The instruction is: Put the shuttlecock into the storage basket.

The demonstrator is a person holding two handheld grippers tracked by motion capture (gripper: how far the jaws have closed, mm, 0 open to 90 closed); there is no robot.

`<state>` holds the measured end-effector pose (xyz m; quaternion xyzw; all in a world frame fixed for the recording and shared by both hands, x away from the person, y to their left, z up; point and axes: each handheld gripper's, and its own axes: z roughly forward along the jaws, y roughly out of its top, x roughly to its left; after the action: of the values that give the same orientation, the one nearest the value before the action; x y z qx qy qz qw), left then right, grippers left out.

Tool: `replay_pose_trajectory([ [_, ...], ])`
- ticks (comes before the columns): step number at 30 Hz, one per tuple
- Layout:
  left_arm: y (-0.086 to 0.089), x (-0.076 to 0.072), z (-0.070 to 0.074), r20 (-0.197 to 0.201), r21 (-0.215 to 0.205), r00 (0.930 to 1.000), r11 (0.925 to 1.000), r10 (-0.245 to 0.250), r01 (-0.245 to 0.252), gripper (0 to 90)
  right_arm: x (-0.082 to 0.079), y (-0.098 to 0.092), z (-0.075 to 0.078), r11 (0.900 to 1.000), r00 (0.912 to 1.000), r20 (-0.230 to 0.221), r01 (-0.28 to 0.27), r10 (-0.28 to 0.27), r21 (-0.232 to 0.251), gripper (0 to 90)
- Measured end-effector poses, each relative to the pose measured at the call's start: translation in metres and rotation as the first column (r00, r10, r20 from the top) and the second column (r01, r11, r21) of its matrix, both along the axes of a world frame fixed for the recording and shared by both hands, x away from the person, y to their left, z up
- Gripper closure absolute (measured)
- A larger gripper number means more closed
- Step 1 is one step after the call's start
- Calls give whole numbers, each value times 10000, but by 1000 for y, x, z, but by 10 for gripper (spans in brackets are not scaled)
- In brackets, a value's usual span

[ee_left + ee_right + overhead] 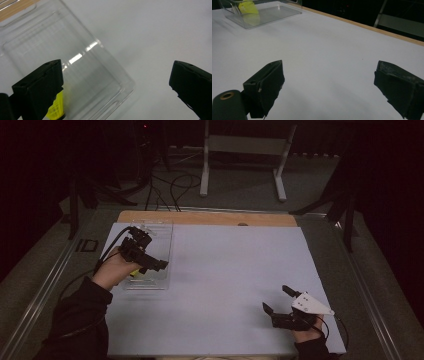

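A clear plastic tray (150,254) lies on the left part of the white table sheet (225,270); it also appears as a clear tray (75,70) and far off at the top left (264,13). A small yellow object (56,107) lies in the tray's near end, also seen as a yellow object (248,7) and a yellow spot (134,273). My left gripper (150,262) hovers over the tray, open, its midpoint (117,82) past the tray's corner, holding nothing. My right gripper (278,299) rests low at the front right, open and empty (329,85).
The wooden table edge (205,217) runs along the far side. Beyond it stand a white metal stand (240,160) and cables on the floor (170,185). A metal rail (45,290) borders the table's left side.
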<state>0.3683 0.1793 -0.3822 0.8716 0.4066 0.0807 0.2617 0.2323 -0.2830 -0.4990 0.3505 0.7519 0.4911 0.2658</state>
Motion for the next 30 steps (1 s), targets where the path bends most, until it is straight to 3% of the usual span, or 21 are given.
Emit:
replay_pose_trajectory([
  [5,-12,0,2,157,-199,9995,9994,-289,292,0,0,0,0,10000,10000,-6,1,-1,8,90],
  [9,-22,0,2,498,-309,9963,9969,-704,720,0,0,0,0,10000,10000,-4,-4,4,-4,90],
  [11,-26,0,1,441,-342,9951,9953,-889,904,0,0,0,0,10000,10000,-5,-9,9,14,90],
  [16,-39,-2,-2,662,-382,9854,9865,-1568,1595,0,0,0,0,10000,10000,-19,-21,21,7,90],
  [23,-56,-5,-4,795,-434,9735,9749,-2145,2184,0,0,0,0,10000,10000,-35,-19,19,11,90],
  [30,-71,-11,-3,854,-628,9570,9571,-2772,2829,0,0,-1,0,10000,10000,-38,-29,29,-5,90],
])
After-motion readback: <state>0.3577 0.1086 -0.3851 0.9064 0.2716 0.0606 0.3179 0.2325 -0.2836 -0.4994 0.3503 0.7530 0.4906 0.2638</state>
